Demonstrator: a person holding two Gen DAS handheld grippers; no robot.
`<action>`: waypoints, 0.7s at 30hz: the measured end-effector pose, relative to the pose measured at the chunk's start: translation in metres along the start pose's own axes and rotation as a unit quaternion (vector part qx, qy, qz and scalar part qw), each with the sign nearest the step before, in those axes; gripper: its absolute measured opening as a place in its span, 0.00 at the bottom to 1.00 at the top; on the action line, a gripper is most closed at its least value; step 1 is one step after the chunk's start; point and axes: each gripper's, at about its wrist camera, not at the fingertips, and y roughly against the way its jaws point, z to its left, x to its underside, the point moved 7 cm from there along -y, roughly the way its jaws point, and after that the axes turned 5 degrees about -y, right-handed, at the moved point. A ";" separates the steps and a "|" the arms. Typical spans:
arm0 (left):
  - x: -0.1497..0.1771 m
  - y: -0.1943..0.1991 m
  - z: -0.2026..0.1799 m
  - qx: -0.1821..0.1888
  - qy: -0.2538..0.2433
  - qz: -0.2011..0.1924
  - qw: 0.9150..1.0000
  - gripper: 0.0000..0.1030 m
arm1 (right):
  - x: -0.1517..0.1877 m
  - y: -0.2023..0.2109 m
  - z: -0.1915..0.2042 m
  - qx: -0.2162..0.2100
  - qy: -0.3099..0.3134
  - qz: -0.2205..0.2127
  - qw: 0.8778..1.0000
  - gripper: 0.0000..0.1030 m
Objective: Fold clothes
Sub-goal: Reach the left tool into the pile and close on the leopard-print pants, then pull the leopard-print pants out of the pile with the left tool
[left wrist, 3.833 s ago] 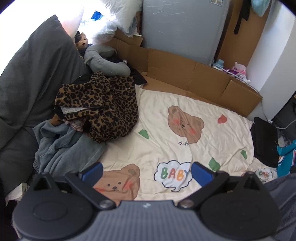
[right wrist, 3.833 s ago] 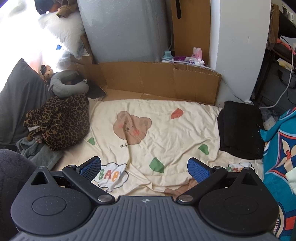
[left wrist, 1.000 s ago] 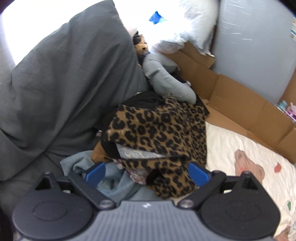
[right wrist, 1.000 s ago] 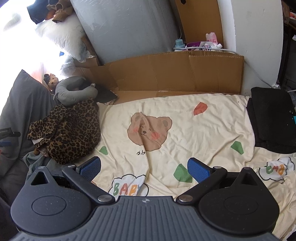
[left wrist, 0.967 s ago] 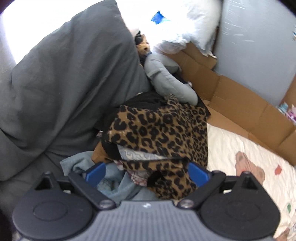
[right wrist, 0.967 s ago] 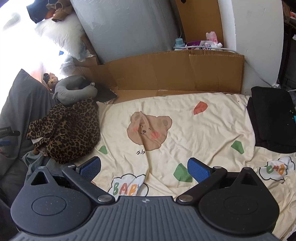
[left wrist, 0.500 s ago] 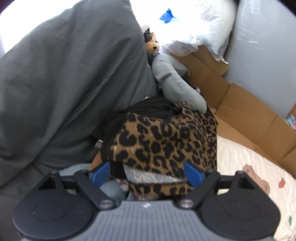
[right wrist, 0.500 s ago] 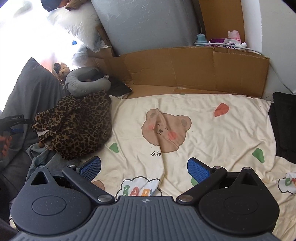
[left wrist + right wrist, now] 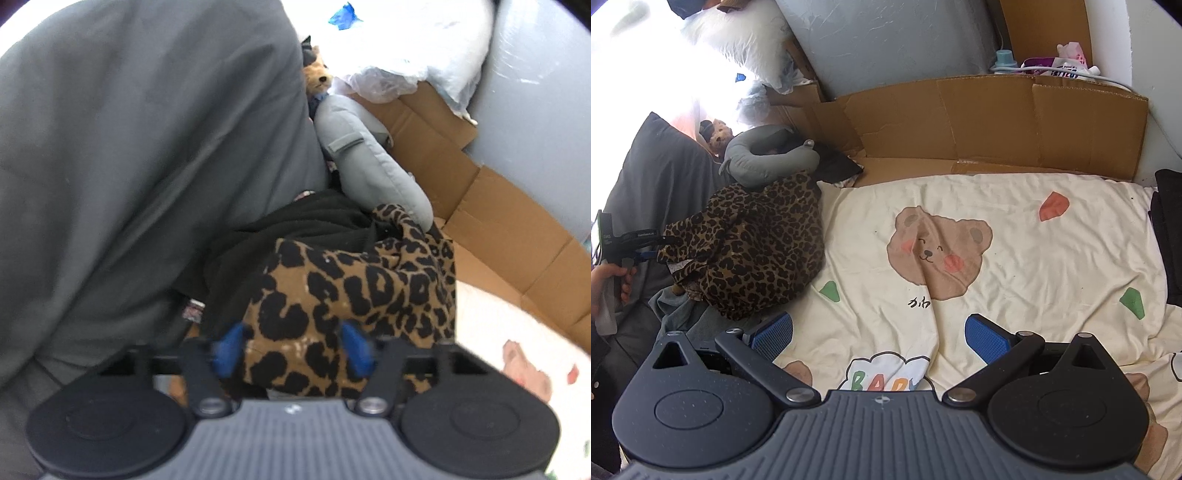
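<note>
A crumpled leopard-print garment (image 9: 351, 288) tops a pile of clothes at the left edge of the bed. My left gripper (image 9: 291, 350) has sunk into it. Its blurred blue pads (image 9: 229, 350) flank a bunch of the leopard fabric, and the jaws are closing on it. In the right wrist view the same garment (image 9: 750, 243) lies left of the cream bear-print sheet (image 9: 1052, 258), with the left gripper (image 9: 646, 243) at its left edge. My right gripper (image 9: 879, 336) hovers open over the sheet with nothing between its fingers.
A black garment (image 9: 295, 229) and a grey-blue one (image 9: 687, 314) lie under the leopard piece. A grey neck pillow (image 9: 369, 166) and a big grey duvet (image 9: 129, 147) crowd the pile. Cardboard (image 9: 997, 122) lines the back wall. A black cloth (image 9: 1167, 229) lies at the right.
My left gripper moved forward and down onto the leopard garment, and its jaws narrowed around a bunch of the fabric. My right gripper drifted left and lower over the sheet, still open.
</note>
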 end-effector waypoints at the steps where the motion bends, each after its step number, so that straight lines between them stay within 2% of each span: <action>1: 0.000 0.000 0.000 0.006 0.003 0.001 1.000 0.34 | 0.000 -0.001 0.001 -0.002 0.002 0.001 1.000 0.98; 2: 0.000 0.000 0.000 0.008 0.003 0.001 1.000 0.20 | 0.001 -0.002 0.002 -0.004 0.005 0.001 1.000 0.98; 3: 0.000 0.002 0.000 0.011 0.003 0.000 1.000 0.11 | 0.001 -0.003 0.004 -0.004 0.009 0.002 1.000 0.96; 5: 0.001 0.007 -0.001 0.021 0.009 -0.005 1.000 0.07 | 0.002 -0.006 0.006 -0.003 0.013 0.007 1.000 0.92; 10: 0.006 0.035 -0.010 0.052 0.017 -0.022 0.998 0.04 | 0.004 -0.013 0.011 -0.010 0.009 0.009 1.000 0.91; 21: 0.044 0.094 -0.039 0.097 0.017 -0.015 0.995 0.03 | 0.003 -0.014 0.024 -0.028 0.012 -0.001 1.000 0.91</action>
